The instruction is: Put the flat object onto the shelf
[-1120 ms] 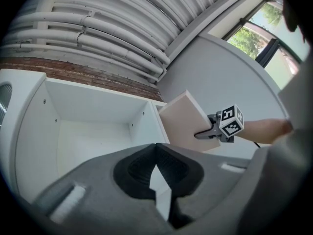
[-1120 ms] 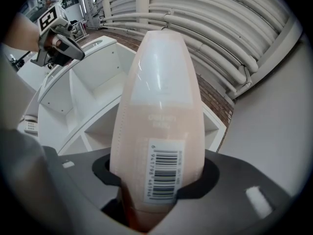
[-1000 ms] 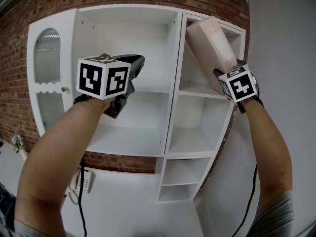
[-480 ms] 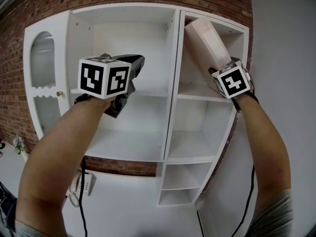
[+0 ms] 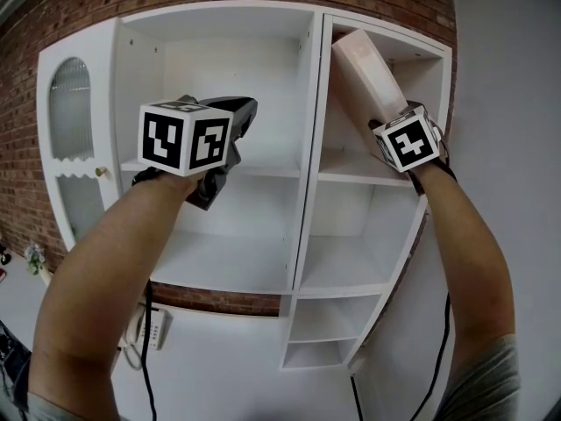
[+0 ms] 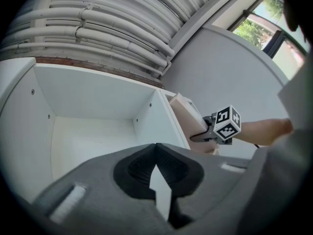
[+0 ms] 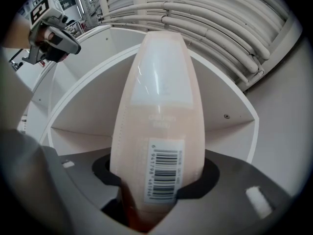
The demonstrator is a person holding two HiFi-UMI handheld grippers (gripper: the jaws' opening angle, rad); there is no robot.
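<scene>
placing step: right claw (image 5: 382,122) pinches box (image 5: 366,67), tilted into shelf (image 5: 351,161) top-right bay. left claw (image 6: 156,153) pressed together, idle. next: level box, set down.

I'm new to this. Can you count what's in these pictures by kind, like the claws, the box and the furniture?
Claws: 2, the left claw empty, the right claw holding the box
Pink box: 1
White shelf unit: 1
Total: 4
</scene>
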